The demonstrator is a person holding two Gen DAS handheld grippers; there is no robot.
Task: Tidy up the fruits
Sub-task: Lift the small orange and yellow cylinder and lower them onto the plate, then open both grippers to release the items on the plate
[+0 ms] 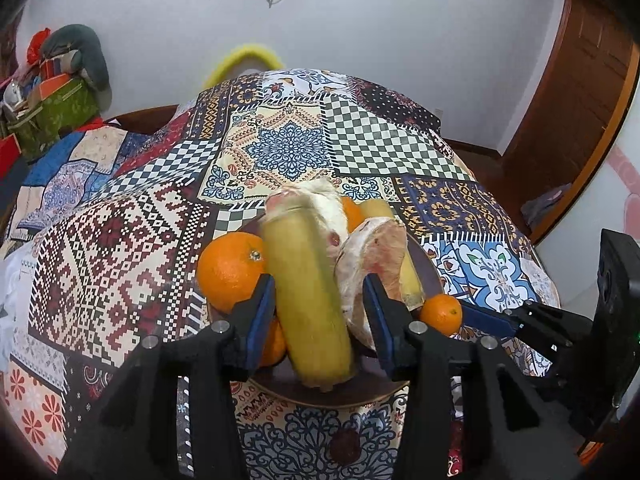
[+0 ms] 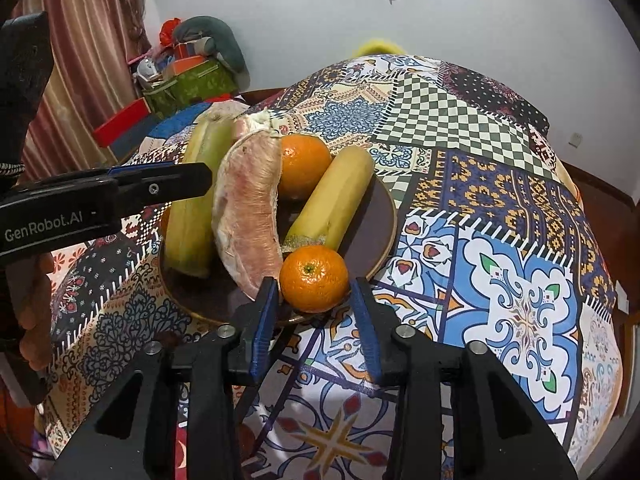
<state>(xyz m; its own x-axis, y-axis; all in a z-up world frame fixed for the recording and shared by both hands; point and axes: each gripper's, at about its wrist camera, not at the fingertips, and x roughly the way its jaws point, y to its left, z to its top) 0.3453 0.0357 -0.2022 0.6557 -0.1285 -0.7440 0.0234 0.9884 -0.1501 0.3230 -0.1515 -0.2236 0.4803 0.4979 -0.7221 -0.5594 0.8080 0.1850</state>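
Fruits crowd the plate (image 2: pixel 382 236): right tool (image 2: pixel 316 294), spread around the rim-edge mandarin (image 2: pixel 314 278), may nudge it onto the bench; left tool (image 1: pixel 320 308) spread.

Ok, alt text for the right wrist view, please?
The right gripper has its open jaws on either side of a small orange at the near rim of a brown plate holding sugarcane pieces, pomelo segments and another orange, on a patchwork tablecloth.

Even, soft indoor light — strong fisheye bending and dark vignette at edges, slight blur
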